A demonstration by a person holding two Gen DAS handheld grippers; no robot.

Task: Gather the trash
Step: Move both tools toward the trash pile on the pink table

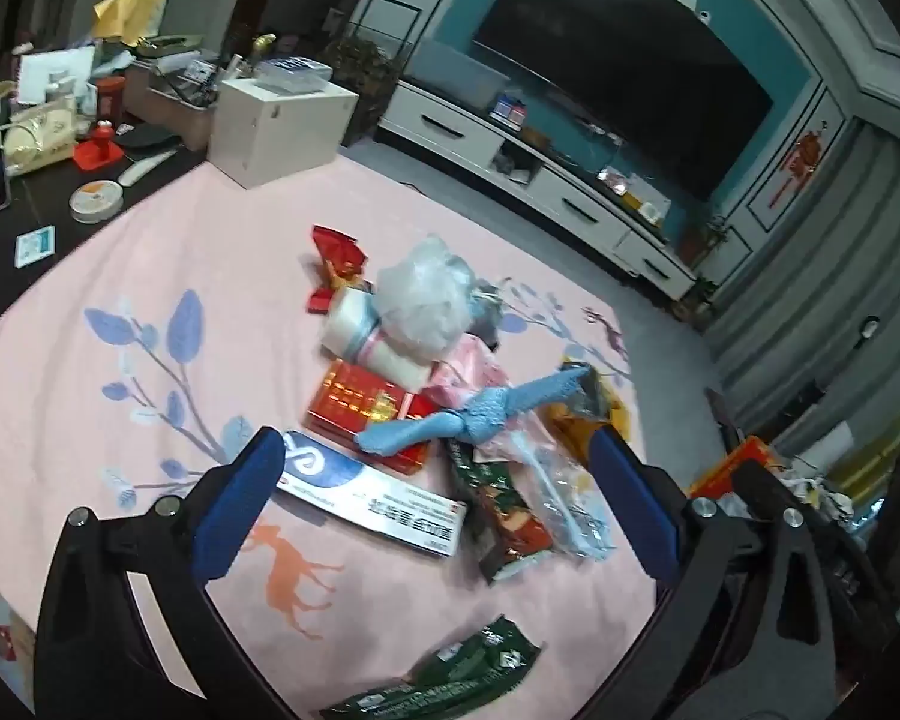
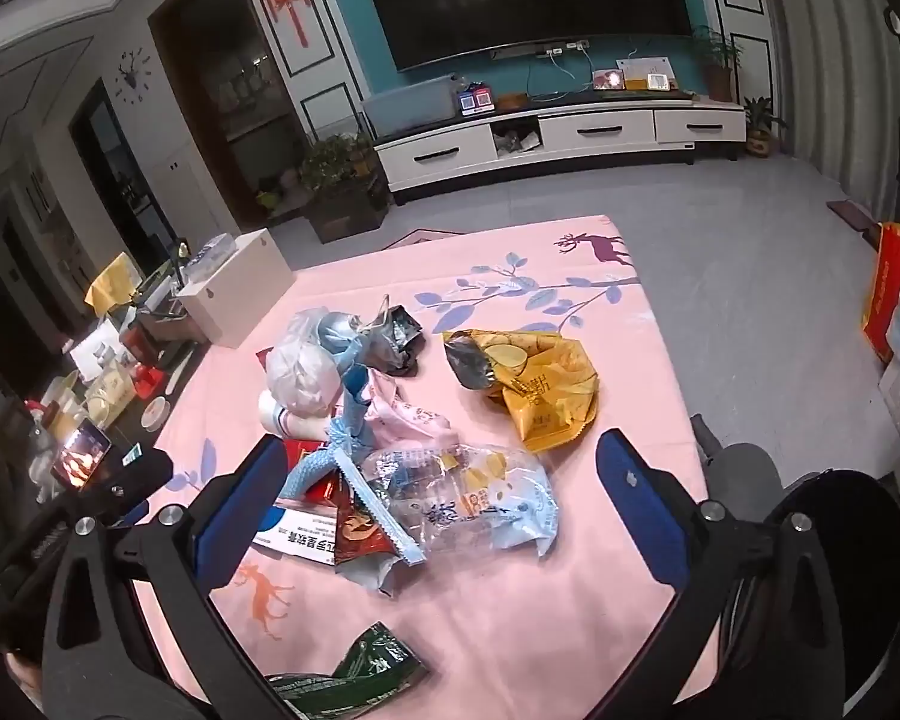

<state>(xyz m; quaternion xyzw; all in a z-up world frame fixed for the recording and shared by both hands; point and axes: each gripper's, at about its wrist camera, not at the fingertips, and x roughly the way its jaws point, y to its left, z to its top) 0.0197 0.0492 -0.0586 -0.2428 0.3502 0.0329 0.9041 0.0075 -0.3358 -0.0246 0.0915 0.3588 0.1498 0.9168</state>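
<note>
Your left gripper [image 1: 438, 480] hung with fingers wide apart, empty, above the trash pile [image 1: 438, 372] on the pink cloth [image 1: 120, 276]. Your right gripper [image 2: 444, 492] likewise gaped, holding nothing, over the clear wrapper [image 2: 468, 498].

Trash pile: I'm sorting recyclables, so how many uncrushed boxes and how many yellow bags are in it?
Boxes: 2 (red box, white box)
Yellow bags: 1
Total: 3
</note>
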